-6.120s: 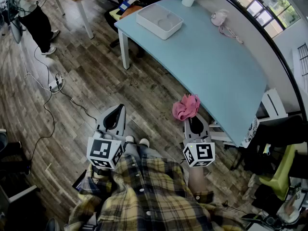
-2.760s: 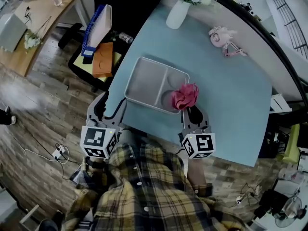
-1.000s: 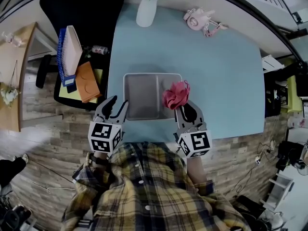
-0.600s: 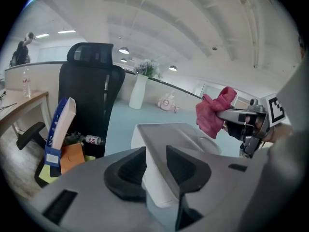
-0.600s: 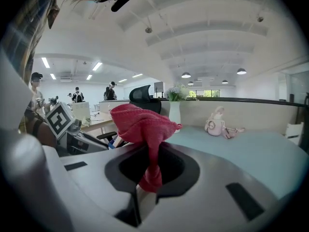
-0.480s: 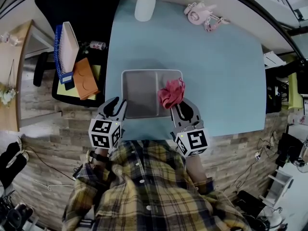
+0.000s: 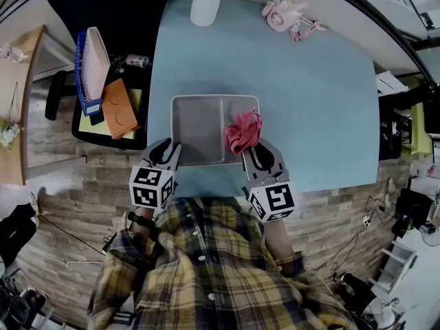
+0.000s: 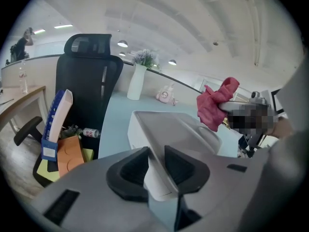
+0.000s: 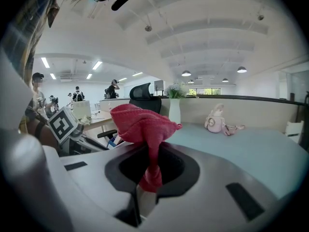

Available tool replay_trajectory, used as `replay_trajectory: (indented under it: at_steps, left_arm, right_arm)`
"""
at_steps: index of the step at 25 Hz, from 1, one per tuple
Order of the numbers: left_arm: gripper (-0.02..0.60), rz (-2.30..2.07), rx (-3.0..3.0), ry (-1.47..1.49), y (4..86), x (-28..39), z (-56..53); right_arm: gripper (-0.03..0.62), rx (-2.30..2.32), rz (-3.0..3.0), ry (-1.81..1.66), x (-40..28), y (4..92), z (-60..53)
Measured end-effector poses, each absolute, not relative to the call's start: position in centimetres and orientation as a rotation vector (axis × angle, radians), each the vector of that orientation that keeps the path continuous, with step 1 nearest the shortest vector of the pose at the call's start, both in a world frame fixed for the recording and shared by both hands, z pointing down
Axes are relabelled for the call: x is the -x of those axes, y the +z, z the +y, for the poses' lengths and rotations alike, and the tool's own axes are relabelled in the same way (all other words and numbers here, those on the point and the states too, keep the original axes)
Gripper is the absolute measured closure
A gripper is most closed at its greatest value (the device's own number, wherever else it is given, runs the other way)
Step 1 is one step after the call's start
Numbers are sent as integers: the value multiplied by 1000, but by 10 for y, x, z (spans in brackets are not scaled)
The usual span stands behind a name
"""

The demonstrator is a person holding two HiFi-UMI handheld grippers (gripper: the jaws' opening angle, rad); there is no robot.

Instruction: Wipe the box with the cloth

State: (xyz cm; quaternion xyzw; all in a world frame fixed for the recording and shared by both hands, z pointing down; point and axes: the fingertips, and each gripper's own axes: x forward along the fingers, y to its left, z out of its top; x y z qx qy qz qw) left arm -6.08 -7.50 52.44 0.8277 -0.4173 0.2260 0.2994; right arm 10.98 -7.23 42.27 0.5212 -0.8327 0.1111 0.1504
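Table [image 7: 309,102]: light blue, the largest item we list.
Box [image 7: 198,128]: grey, two compartments, lying flat near the table's front edge.
Left gripper [image 8: 155,166]: we note its jaws have just been closing, with the box's near left wall pinched between the pads.
Right gripper [image 7: 251,150]: clamped on the cloth.
Cloth [image 7: 240,130]: pink, bunched (rising out of the jaws), over the box's right compartment.

Yellow-and-navy plaid shirt [image 7: 206,273]; grey left gripper [image 7: 167,146] and right gripper [image 7: 260,150], each bearing a black-and-white marker cube.
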Motion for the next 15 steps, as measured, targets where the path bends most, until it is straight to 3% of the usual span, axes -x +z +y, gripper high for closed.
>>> replay_trajectory:
  at_steps: [15]
  left_arm:
    - [488, -1157, -2213, 598, 523, 60, -74]
  right_arm:
    - [551, -1338, -2456, 235, -90, 423, -83]
